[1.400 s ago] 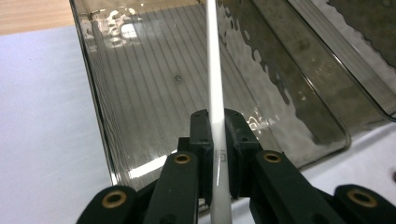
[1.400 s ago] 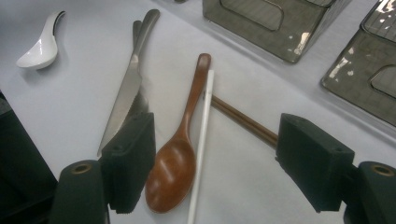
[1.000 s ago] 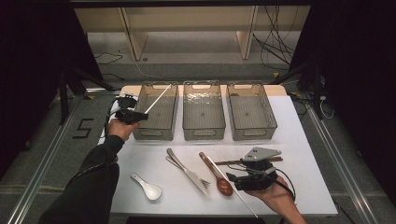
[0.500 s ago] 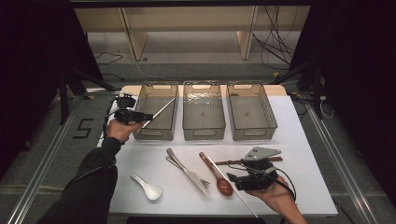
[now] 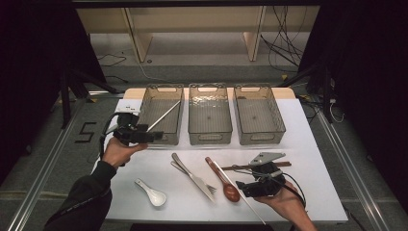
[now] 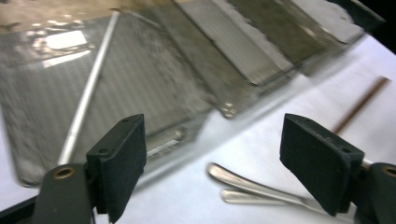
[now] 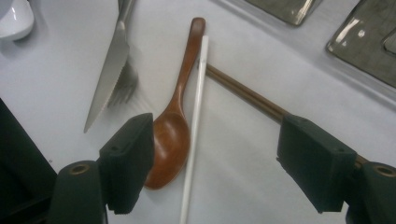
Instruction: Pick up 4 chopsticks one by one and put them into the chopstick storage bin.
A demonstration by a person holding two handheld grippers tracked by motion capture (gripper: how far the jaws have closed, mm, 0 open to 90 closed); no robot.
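My left gripper hangs open at the near end of the left bin, jaws wide apart and empty. A silver chopstick lies slanted inside that bin. My right gripper is open and low over the table at the near right, around nothing. Between and just ahead of its jaws lie a wooden spoon and a white chopstick. Brown chopsticks run crosswise beyond them.
Middle bin and right bin stand in a row beside the left one. A knife and fork lie together mid-table. A white ceramic spoon rests near the front left.
The left gripper has let go of the silver chopstick, which now rests in the left bin, and has drawn back toward the near side. The right gripper has stayed put.
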